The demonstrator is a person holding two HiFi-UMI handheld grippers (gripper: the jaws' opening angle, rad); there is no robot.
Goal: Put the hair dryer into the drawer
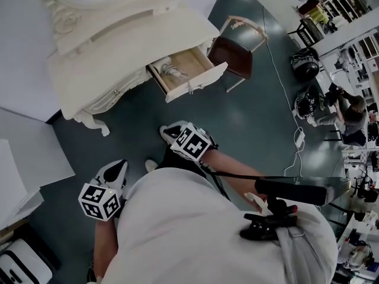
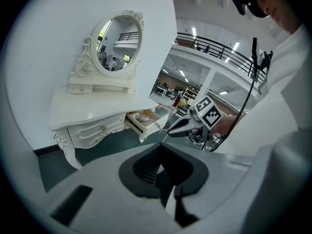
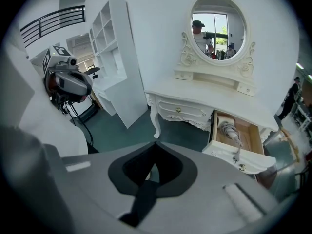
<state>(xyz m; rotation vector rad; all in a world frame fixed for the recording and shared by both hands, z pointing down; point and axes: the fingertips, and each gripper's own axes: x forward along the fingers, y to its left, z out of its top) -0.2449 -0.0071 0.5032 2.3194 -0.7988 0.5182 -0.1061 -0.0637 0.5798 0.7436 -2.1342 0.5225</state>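
Observation:
The hair dryer (image 1: 174,71) lies inside the open wooden drawer (image 1: 196,85) of the white dressing table (image 1: 118,46). The right gripper view shows the dryer (image 3: 228,130) with its cord draped over the drawer front (image 3: 229,159). The drawer (image 2: 146,127) with the dryer (image 2: 143,116) also shows in the left gripper view. Both grippers hang well back from the table, close to the person's body. My left gripper (image 1: 118,169) is shut and holds nothing. My right gripper (image 1: 168,132) is shut and holds nothing too. Each gripper sees the other: the right gripper (image 2: 171,129) and the left gripper (image 3: 73,84).
A wooden chair (image 1: 235,53) stands just right of the drawer. An oval mirror (image 3: 217,28) tops the table. A white shelf unit (image 3: 114,57) stands to the table's left. A cable (image 1: 278,81) runs across the dark green floor, with equipment and a person (image 1: 349,114) at the far right.

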